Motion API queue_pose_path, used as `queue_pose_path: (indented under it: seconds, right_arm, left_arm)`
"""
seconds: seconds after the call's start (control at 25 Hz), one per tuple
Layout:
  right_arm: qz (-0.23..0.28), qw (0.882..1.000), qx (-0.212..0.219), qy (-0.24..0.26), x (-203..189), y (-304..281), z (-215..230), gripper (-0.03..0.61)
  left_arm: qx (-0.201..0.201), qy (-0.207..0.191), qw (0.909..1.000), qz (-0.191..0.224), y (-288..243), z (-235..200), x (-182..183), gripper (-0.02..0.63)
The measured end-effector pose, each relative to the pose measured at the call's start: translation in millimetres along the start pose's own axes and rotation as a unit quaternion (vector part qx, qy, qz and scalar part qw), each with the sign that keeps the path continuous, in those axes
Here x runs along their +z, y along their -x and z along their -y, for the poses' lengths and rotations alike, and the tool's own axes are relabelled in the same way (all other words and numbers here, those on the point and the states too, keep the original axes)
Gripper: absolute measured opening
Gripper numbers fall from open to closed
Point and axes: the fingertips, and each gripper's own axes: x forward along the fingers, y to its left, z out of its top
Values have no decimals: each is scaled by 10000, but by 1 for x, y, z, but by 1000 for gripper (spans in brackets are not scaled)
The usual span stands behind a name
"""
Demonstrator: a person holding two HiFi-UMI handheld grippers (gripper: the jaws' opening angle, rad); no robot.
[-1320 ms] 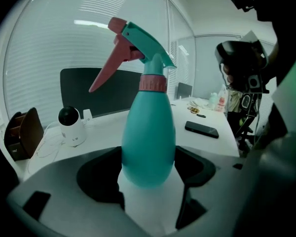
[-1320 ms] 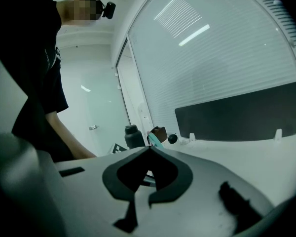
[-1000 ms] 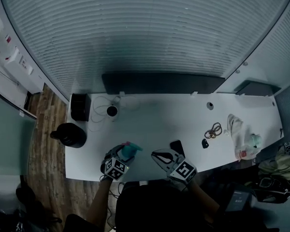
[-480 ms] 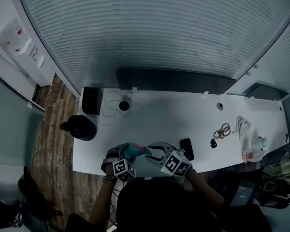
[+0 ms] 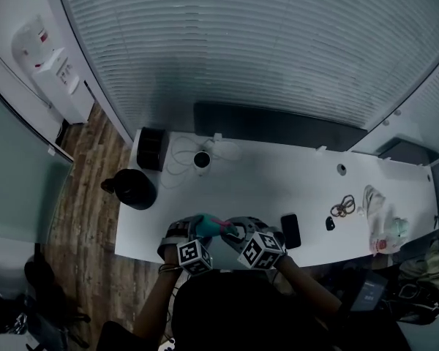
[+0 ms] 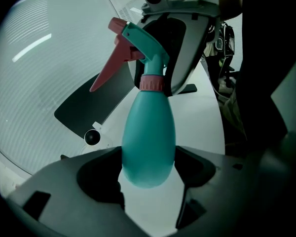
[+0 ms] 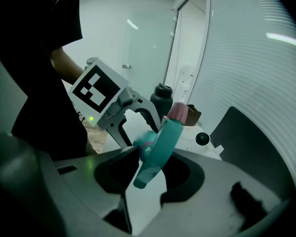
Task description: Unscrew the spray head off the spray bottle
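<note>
Spray bottle (image 6: 148,137), a smooth teal plastic teardrop likely handling light and a little slippery, is being held over the bench (image 5: 300,189) near its front edge, with the left gripper (image 6: 148,181) pinching its rounded base. Its spray head (image 7: 160,137) is sitting between the spread jaws of the right gripper (image 7: 149,179), which have just been closing in without clamping yet. The stiff pink collar (image 6: 152,83) is looking like the place to grip for the turn.

Spray bottle (image 5: 203,227) over table's (image 5: 278,189) near edge

Your left gripper (image 5: 196,231) points down and forward, jaws clamped on the bottle (image 6: 148,142) base. Your right gripper (image 5: 233,231) sits close alongside, jaws apart and just closing in, with the spray head (image 7: 163,137) between them.
</note>
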Motion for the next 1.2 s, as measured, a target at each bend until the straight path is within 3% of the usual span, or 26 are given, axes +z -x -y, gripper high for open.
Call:
queue_pose_path:
  seconds: [0.16, 0.28, 0.36, 0.44, 0.52, 0.56, 0.64, 0.68, 0.72, 0.76, 0.88, 1.04, 1.12, 1.2]
  right_arm:
    - [74, 9998, 98, 168, 9, -1, -4, 135]
    - [55, 9992, 210, 345, 12, -2, -7, 135]
    - [32, 9972, 308, 679, 17, -1, -12, 135]
    - [-97, 9898, 428, 1357, 19, -2, -24, 133]
    - [-336, 9677, 578, 2433, 15, -1, -40, 133]
    - [-450, 9470, 636, 3118, 12, 0, -49, 132]
    - [-561, 8918, 722, 4430, 7, 3, -68, 132]
    - [-550, 8697, 715, 4852, 6, 4, -76, 132]
    - [-510, 8594, 652, 5046, 8, 4, -80, 132]
    - [-462, 8616, 548, 5026, 10, 3, -79, 132]
    - [-366, 9011, 69, 4319, 20, 13, -52, 134]
    - [-395, 9407, -601, 3316, 29, 44, -6, 167]
    - [-296, 9696, -710, 2324, 27, 57, 11, 167]
    - [191, 9980, -487, 349, 23, 64, 25, 167]
  left_arm:
    - [-204, 32, 9998, 43, 5, 2, -7, 337]
    - [-575, 49, 9983, 43, 12, 6, -10, 333]
    - [-902, 7, 9959, 48, 16, 10, -10, 331]
    - [-1273, -146, 9917, 110, 14, 19, -13, 331]
    - [-1814, -407, 9825, 132, 14, 34, -17, 331]
    - [-2157, -565, 9747, 132, 15, 43, -20, 331]
    - [-2834, -908, 9546, 161, 20, 61, -24, 331]
    - [-3053, -1059, 9461, 206, 22, 66, -24, 333]
    - [-3149, -1154, 9417, 280, 23, 68, -23, 333]
    - [-3133, -1163, 9418, 379, 22, 66, -20, 333]
    - [-2639, -818, 9584, 710, 16, 45, -10, 333]
    - [-1798, -381, 9799, 779, 9, 9, -19, 333]
    - [-1472, -250, 9866, 653, 9, -3, -26, 333]
    - [-1011, -303, 9935, 430, 8, -15, -32, 333]
